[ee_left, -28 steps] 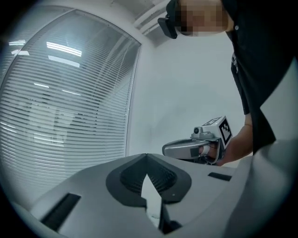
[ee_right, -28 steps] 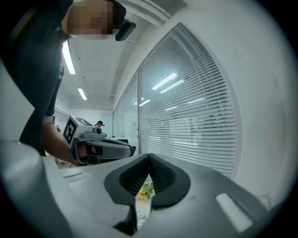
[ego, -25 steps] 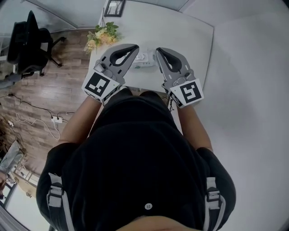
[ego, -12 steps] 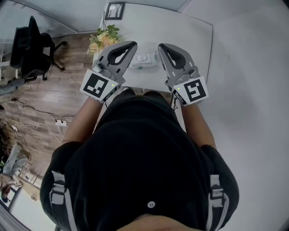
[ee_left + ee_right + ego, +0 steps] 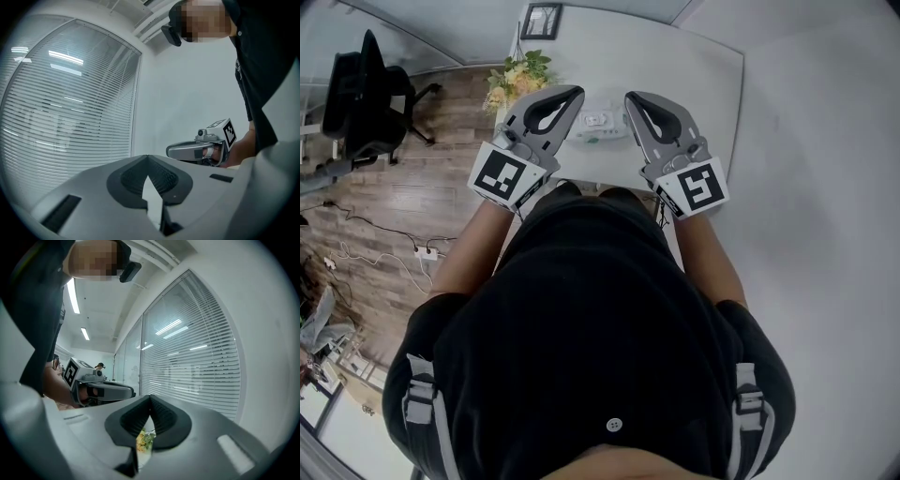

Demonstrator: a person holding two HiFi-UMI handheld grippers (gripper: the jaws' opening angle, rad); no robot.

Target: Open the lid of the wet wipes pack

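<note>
**A:** Your left tongs (image 5: 576,93) and right tongs (image 5: 631,97) are both pressed together with nothing between them. You hold them level above the near edge of the white table (image 5: 694,75).

**B:** And the pack?

**A:** The flat white plastic wet wipes pack (image 5: 600,125) lies on the table just beyond the two tips, right of the yellow flower bunch (image 5: 516,73). Neither pair touches it.

**B:** Which step am I on?

**A:** The lid is too small to read. This fits a shut flap awaiting you, or an opened one with your tongs clear. Look at the flap before reaching.
</note>
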